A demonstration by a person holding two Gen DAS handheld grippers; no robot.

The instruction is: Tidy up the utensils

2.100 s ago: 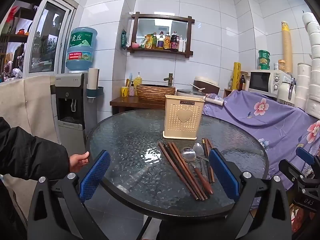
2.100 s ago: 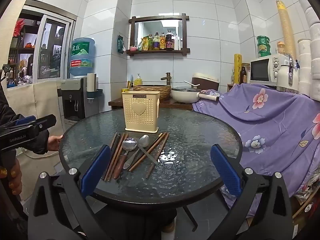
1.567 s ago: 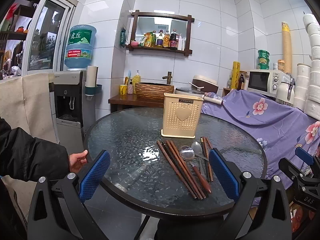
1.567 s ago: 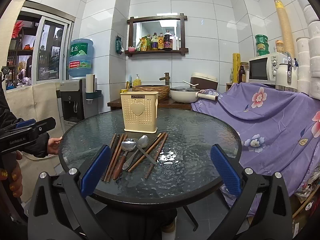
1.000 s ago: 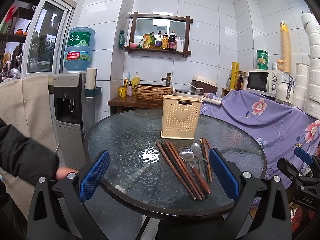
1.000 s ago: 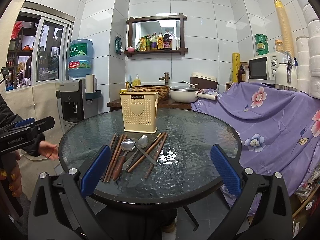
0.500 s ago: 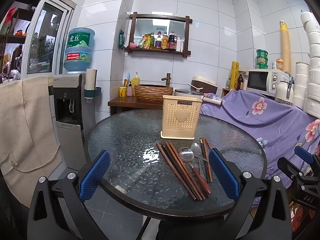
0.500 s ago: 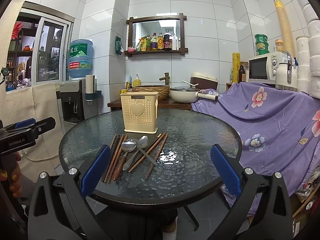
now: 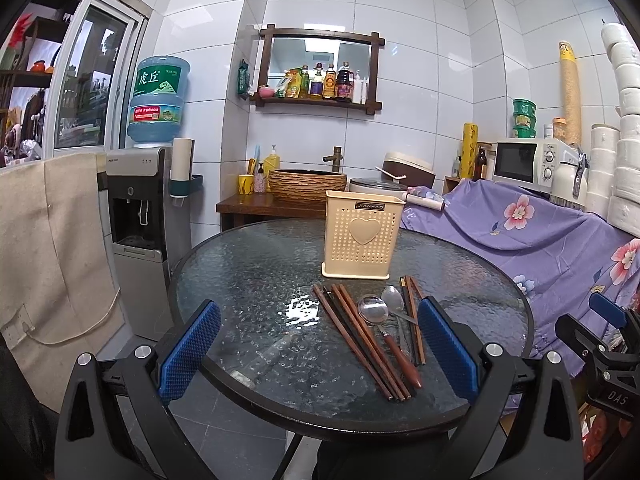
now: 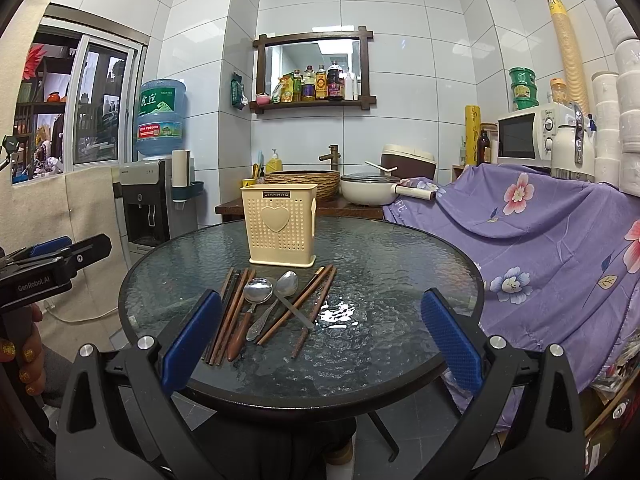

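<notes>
A cream perforated utensil holder (image 9: 362,242) (image 10: 282,230) with a heart on its front stands upright on the round glass table (image 9: 248,280) (image 10: 400,264). In front of it lie several brown chopsticks (image 9: 356,336) (image 10: 226,312), a wooden-handled spoon (image 9: 374,311) (image 10: 257,292) and a metal spoon (image 9: 393,298) (image 10: 286,283). My left gripper (image 9: 318,350) hovers open at the table's near edge, nothing between its fingers. Over the same edge my right gripper (image 10: 320,348) is open and empty too.
A water dispenser (image 9: 144,208) stands left of the table. A purple flowered cloth (image 10: 540,232) covers furniture on the right, with a microwave (image 10: 532,136) above it. Behind the table is a wooden counter with a woven basin (image 9: 306,184) and a pot (image 10: 370,190).
The dark-sleeved arm and hand at the table's left edge have pulled away out of the left wrist view. Both grippers have stayed almost still and open.
</notes>
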